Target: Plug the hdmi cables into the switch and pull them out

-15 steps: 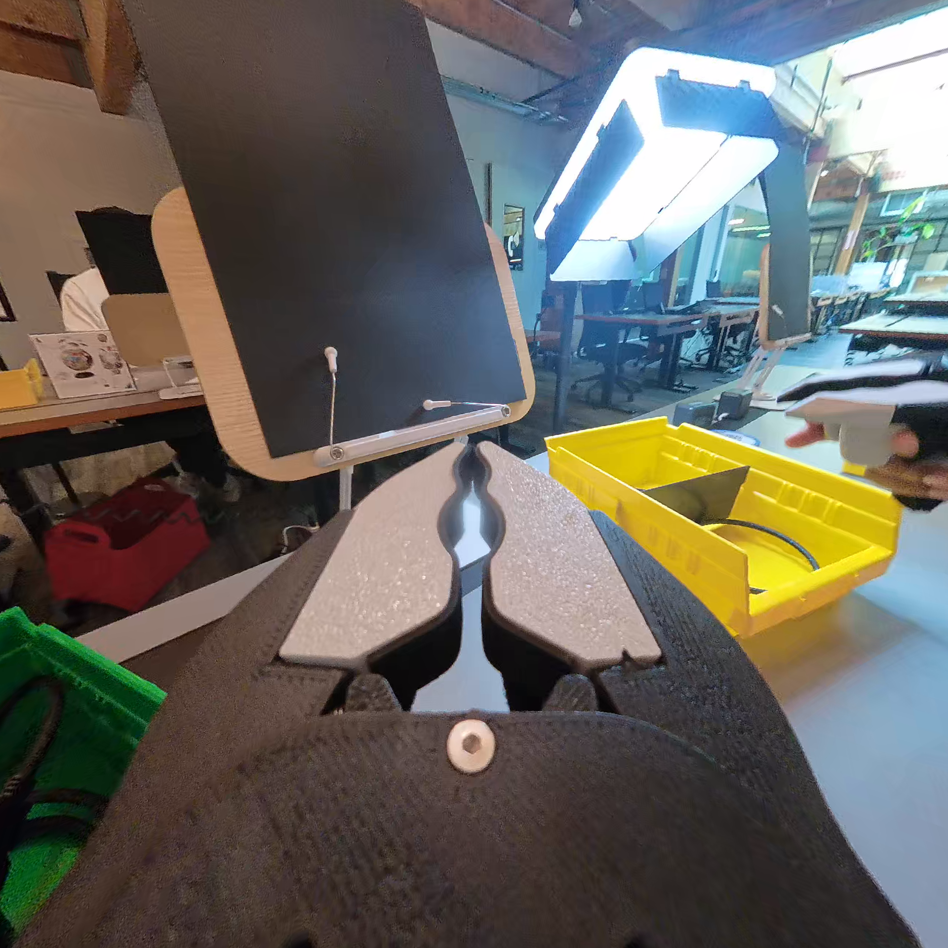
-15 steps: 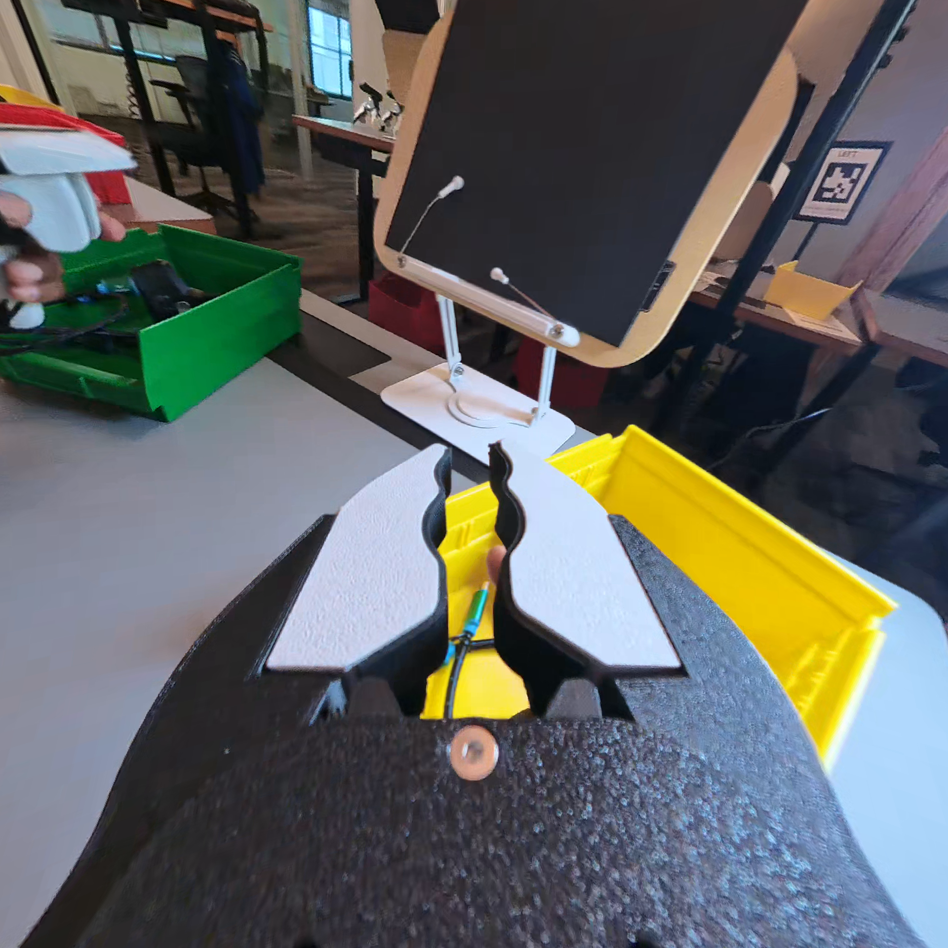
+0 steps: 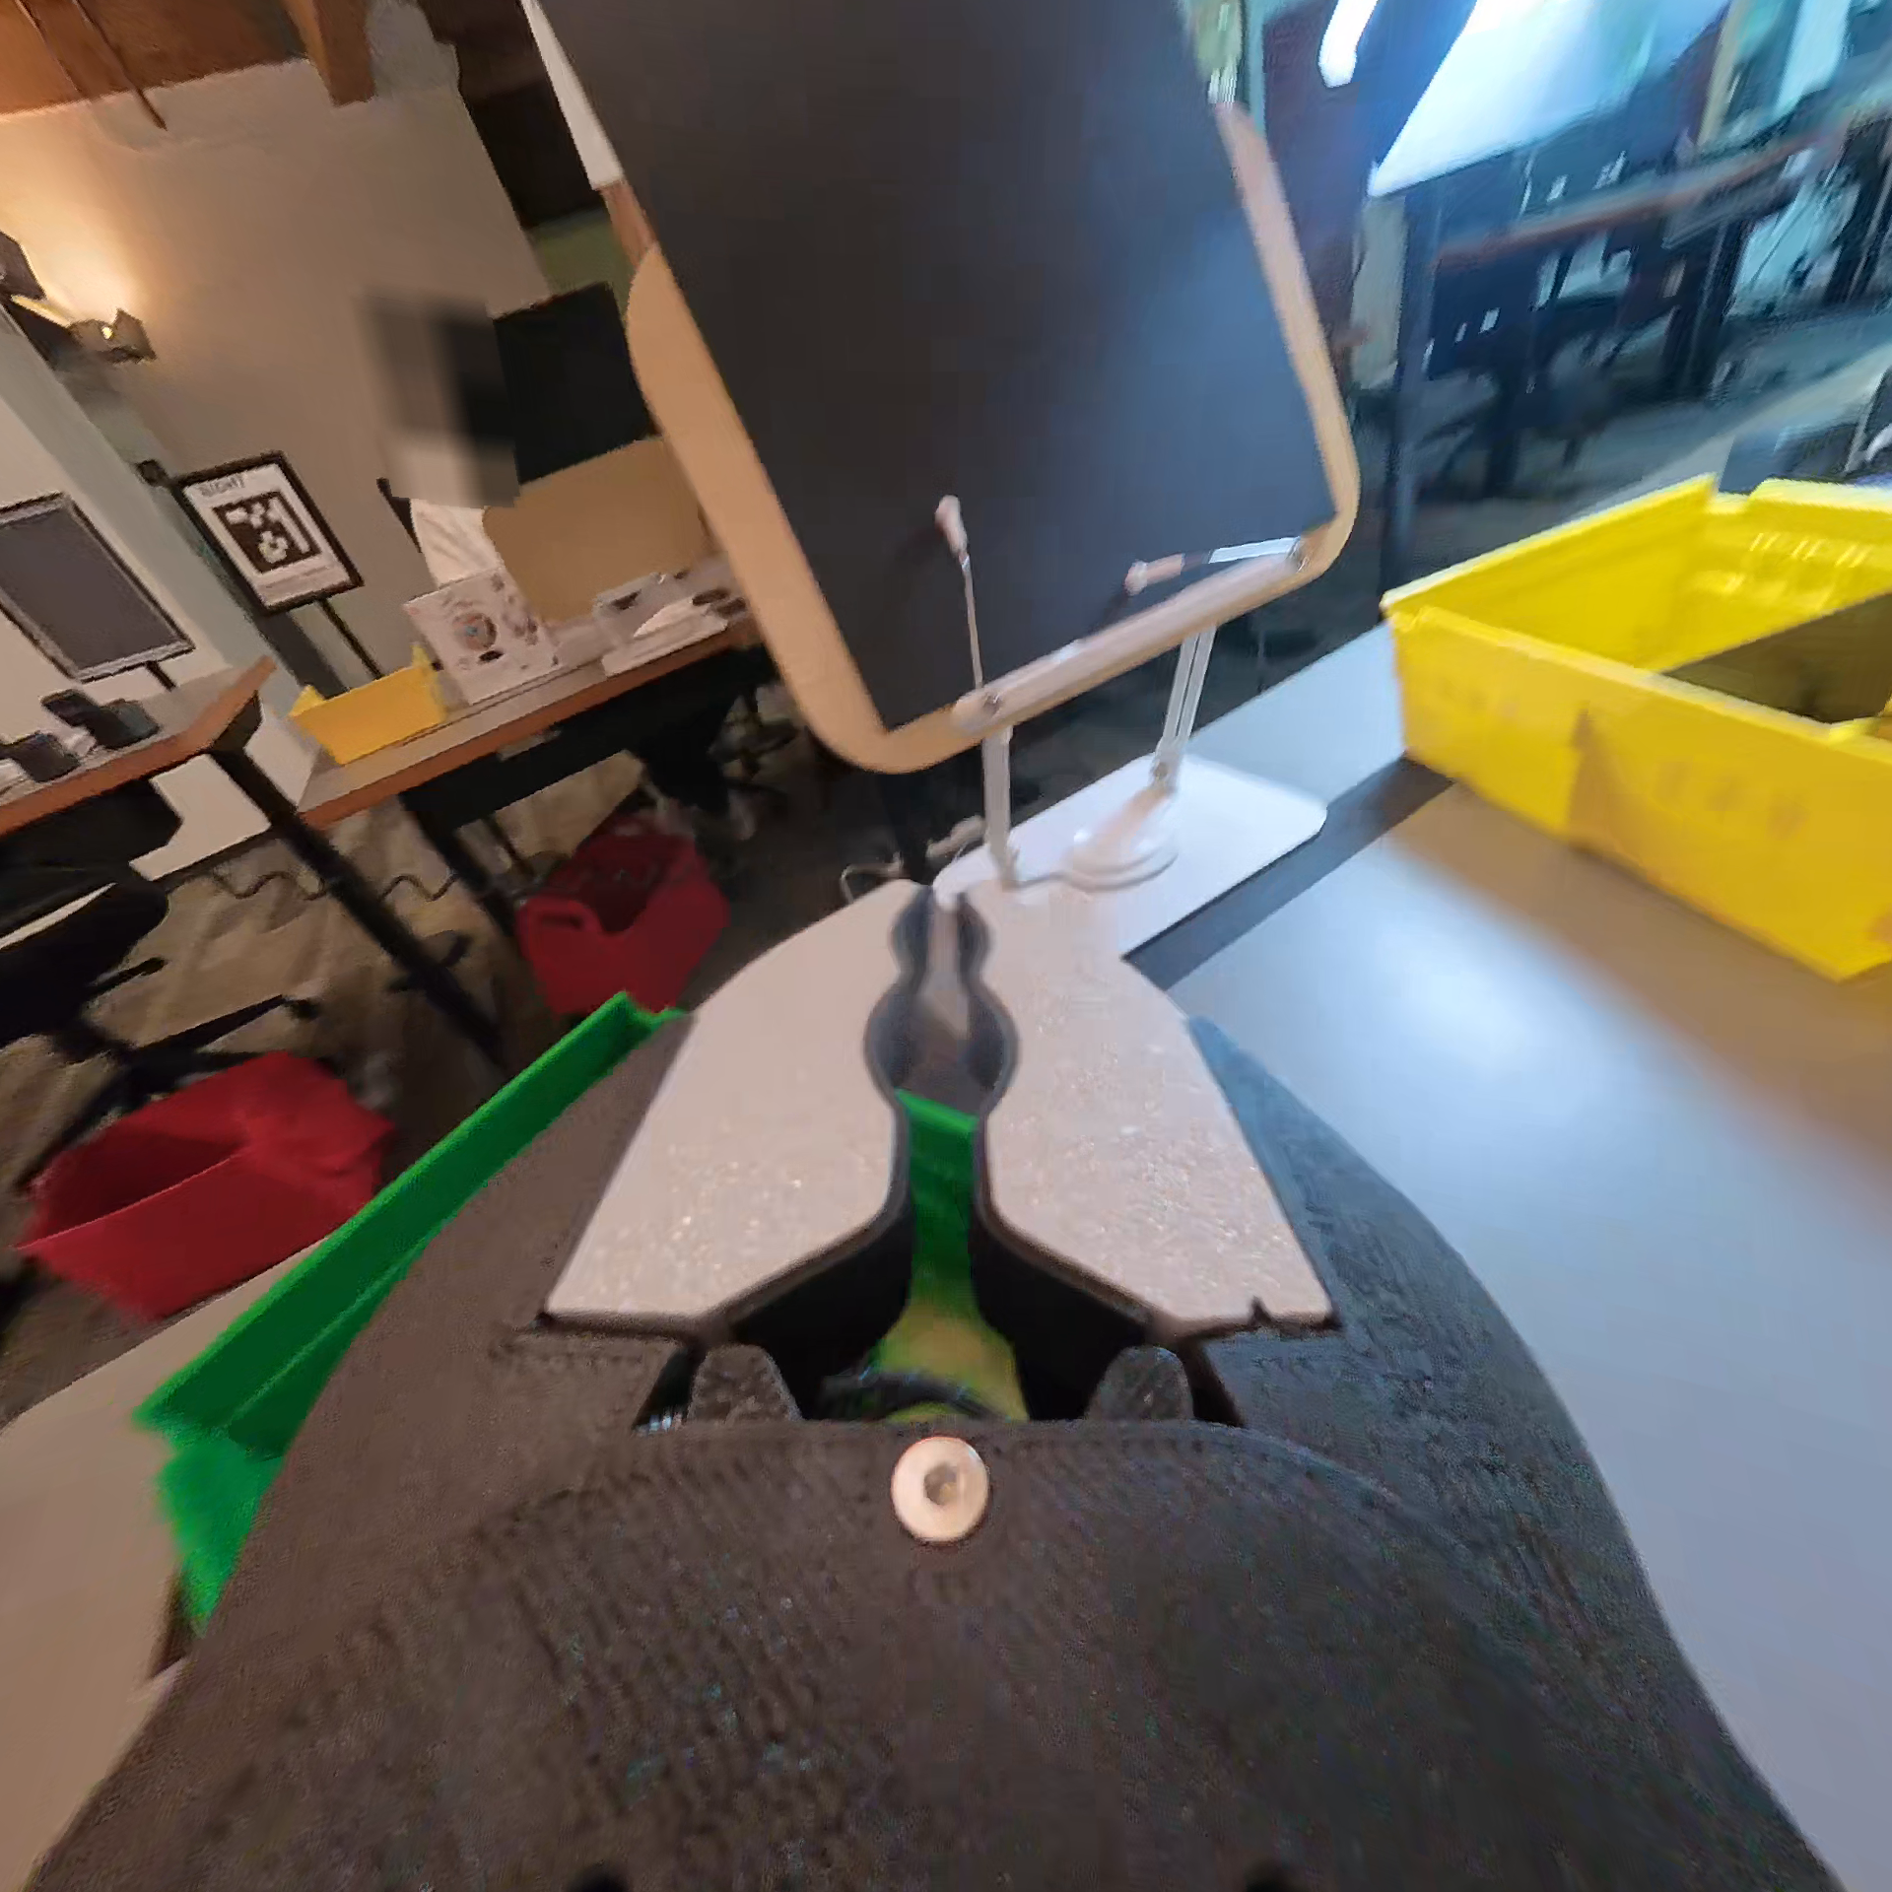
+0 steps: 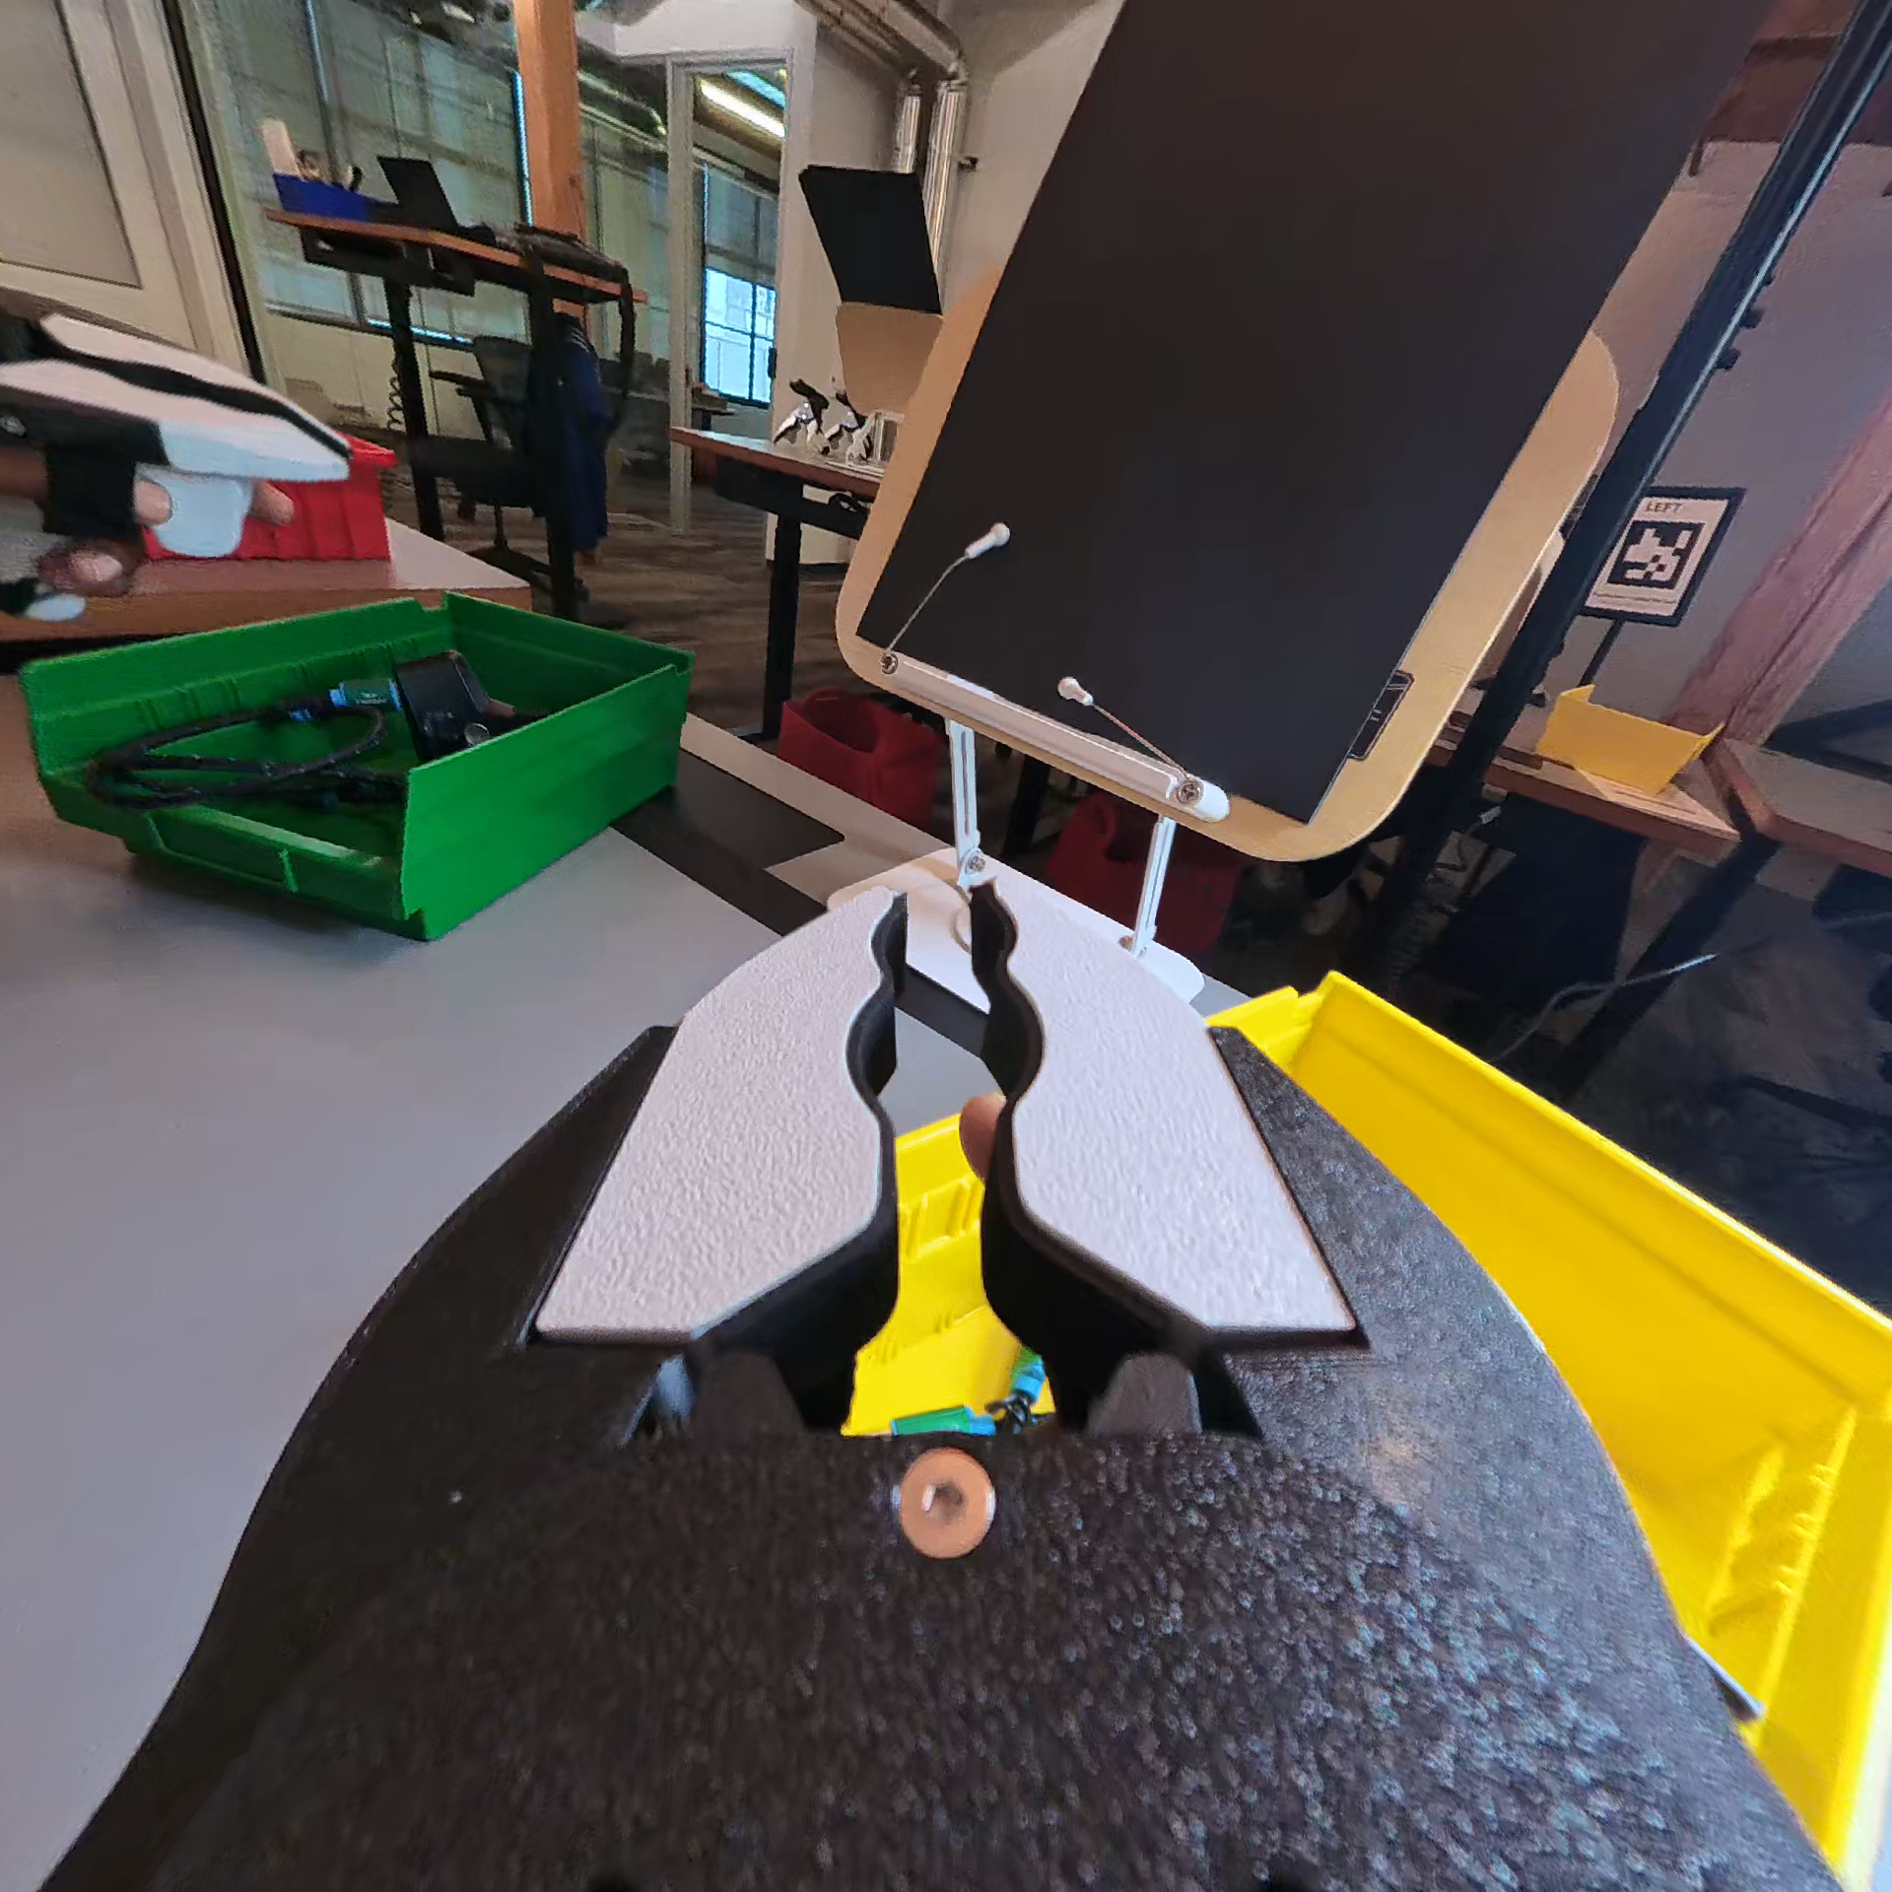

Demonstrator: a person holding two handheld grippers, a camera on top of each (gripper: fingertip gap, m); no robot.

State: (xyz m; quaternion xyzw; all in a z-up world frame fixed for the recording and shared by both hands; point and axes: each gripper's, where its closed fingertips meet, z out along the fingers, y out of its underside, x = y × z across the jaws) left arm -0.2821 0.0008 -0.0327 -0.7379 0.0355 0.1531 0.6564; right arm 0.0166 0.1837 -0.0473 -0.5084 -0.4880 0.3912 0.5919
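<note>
1. HDMI cables (image 4: 235, 763), black and braided, are seen coiled in the green bin (image 4: 532, 809) beside a small black box, probably the switch (image 4: 440, 701); more cable ends (image 4: 1008, 1403) are glimpsed in the yellow bin (image 4: 1536, 1300).
2. Open grey tabletop (image 4: 256, 1075) is left between the two bins, which are set well apart; the white stand base (image 4: 1065, 952) sits near the table's far edge.
3. The left gripper (image 3: 942, 906) is held over the green bin (image 3: 410, 1188), its tips nearly together with nothing between them.
4. The right gripper (image 4: 937, 901) is held above the yellow bin's near corner, slightly apart and empty.
5. Both grippers' fingers are faced in grainy grey plates with wavy inner edges; both bins are ribbed plastic.
</note>
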